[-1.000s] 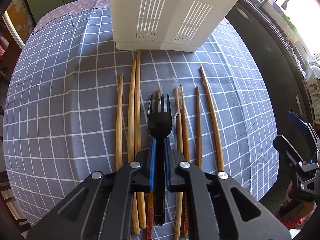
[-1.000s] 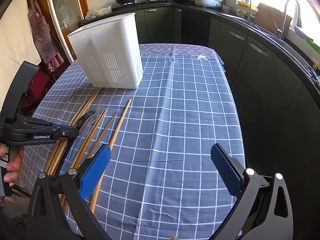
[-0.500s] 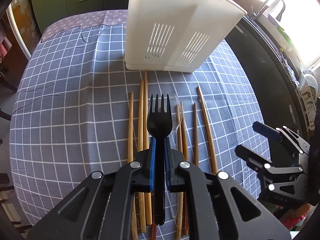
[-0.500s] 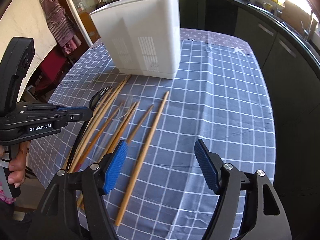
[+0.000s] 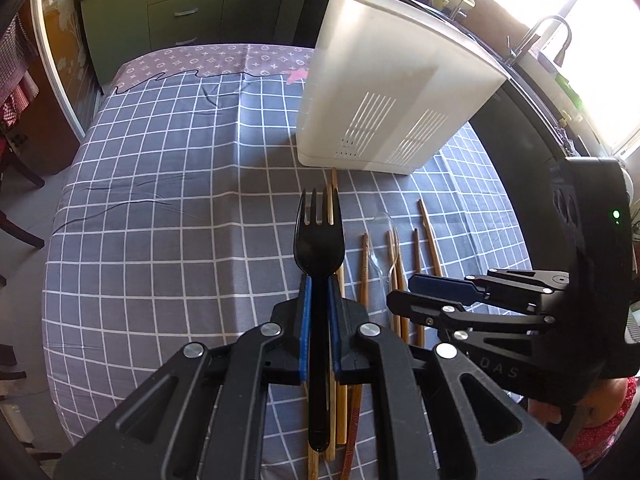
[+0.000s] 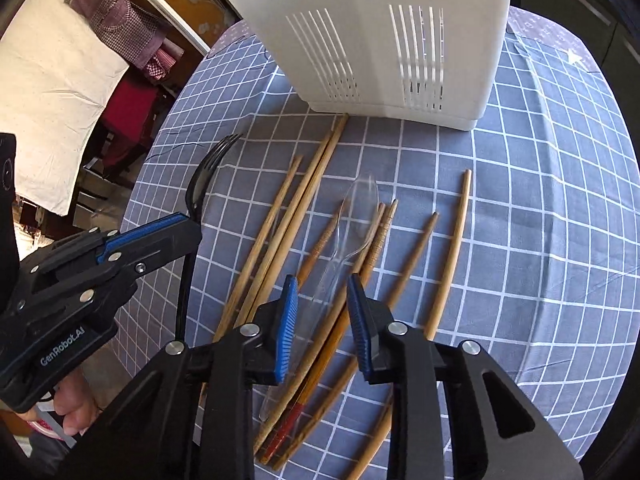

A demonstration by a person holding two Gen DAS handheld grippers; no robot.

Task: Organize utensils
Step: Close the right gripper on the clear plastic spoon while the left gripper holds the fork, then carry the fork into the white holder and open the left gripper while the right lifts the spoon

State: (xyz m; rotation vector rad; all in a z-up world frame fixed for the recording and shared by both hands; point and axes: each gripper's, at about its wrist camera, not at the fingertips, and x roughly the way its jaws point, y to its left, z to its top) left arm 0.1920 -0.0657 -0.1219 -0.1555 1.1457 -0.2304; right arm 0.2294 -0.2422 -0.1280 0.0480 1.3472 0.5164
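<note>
My left gripper point(image 5: 318, 296) is shut on a black plastic fork point(image 5: 318, 236) and holds it above the table, tines pointing away; the fork also shows in the right wrist view point(image 6: 200, 184). My right gripper point(image 6: 324, 320) is open, its jaws low on either side of the clear plastic spoon point(image 6: 352, 220) that lies among several wooden chopsticks point(image 6: 288, 220). The white slotted utensil holder point(image 5: 384, 100) stands upright just beyond the chopsticks. The right gripper also shows in the left wrist view point(image 5: 440, 296).
The table carries a grey checked cloth point(image 5: 160, 220). Dark kitchen cabinets point(image 5: 180, 12) and a counter with a sink tap point(image 5: 548, 36) run behind and to the right. A chair point(image 6: 120, 112) stands at the table's left side.
My left gripper has risen with the fork and shifted left. My right gripper has moved in over the chopsticks and narrowed its jaws around the clear spoon.
</note>
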